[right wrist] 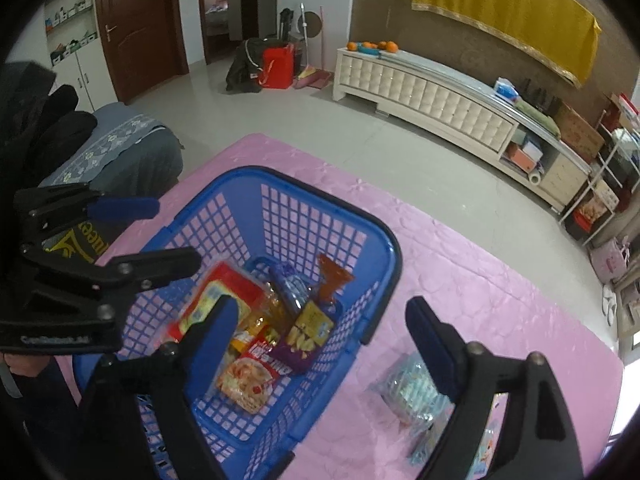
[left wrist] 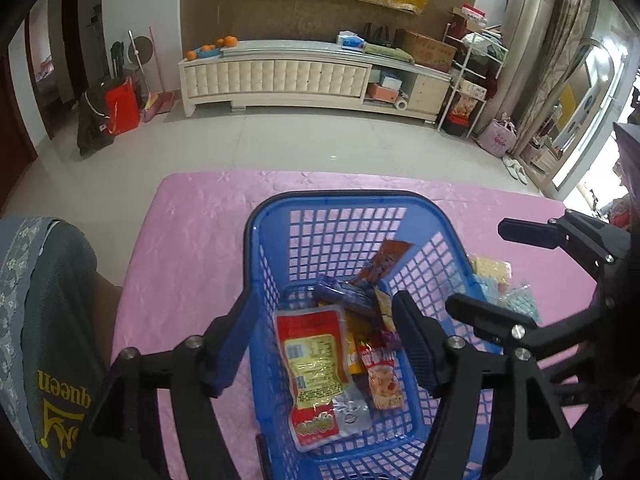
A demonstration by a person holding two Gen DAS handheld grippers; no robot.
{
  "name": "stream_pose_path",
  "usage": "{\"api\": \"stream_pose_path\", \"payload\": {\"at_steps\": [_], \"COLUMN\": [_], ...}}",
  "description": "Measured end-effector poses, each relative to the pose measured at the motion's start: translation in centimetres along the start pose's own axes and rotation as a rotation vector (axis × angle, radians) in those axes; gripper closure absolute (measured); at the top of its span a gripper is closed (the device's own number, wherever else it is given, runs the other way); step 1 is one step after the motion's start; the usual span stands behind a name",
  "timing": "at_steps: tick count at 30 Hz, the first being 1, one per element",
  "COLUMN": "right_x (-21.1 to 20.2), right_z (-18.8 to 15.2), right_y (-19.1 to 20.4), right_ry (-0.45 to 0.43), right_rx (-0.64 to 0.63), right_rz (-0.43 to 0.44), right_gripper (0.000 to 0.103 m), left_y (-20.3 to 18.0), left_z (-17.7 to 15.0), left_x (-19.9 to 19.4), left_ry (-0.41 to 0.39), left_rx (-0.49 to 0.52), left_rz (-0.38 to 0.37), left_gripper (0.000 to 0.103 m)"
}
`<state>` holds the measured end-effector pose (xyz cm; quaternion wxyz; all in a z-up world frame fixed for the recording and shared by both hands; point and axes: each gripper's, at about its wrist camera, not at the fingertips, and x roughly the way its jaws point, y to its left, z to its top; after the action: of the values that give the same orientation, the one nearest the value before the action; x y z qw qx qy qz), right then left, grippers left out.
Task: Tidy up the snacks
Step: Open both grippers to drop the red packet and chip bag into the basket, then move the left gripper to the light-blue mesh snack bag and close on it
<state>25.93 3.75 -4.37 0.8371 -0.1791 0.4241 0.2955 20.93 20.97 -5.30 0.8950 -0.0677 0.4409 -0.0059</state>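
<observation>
Tablecloth [left wrist: 192, 240], pink, fills mid-frame under the blue basket [left wrist: 264, 248], which sits centred, likely so both claws can drop snacks in. Packets, a red pouch [left wrist: 316, 368] largest, lie inside. Left claw [left wrist: 320, 344] and right claw [right wrist: 324, 340] are both spread, pinching nothing. Only the right view clearly shows pale wrapped snacks [right wrist: 412, 388] outside, lower right.

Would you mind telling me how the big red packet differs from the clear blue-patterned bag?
The red packet lies inside the blue basket; the blue-patterned bag lies outside it on the pink cloth. The red packet is opaque with a yellow label; the blue-patterned bag is see-through. Both lie flat and unheld.
</observation>
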Motion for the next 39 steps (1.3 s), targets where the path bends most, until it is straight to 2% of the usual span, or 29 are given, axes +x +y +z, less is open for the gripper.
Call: {"api": "stream_pose_path", "payload": {"at_steps": [11, 25, 32, 39], "right_x": [-3.6, -10.2, -11.7, -11.8], "right_z": [-2.1, -6.0, -8.6, -10.7], "right_y": [-2.8, -6.9, -9.3, -12.2], "right_ry": [-0.019, -0.074, -0.071, -0.049], "right_rx": [0.091, 0.186, 0.226, 0.267], "right_rz": [0.005, -0.015, -0.041, -0.054], "right_gripper": [0.015, 0.014, 0.014, 0.014], "left_y": [-3.6, -11.2, -14.8, -17.9], "left_z": [-0.8, -1.5, -1.6, -1.6], "left_x": [-2.6, -5.5, -4.8, -2.5], "left_ry": [-0.027, -0.069, -0.061, -0.026], "left_rx": [0.074, 0.17, 0.222, 0.267], "left_rz": [0.001, -0.013, -0.034, -0.046], "left_gripper": [0.032, 0.025, 0.025, 0.025]}}
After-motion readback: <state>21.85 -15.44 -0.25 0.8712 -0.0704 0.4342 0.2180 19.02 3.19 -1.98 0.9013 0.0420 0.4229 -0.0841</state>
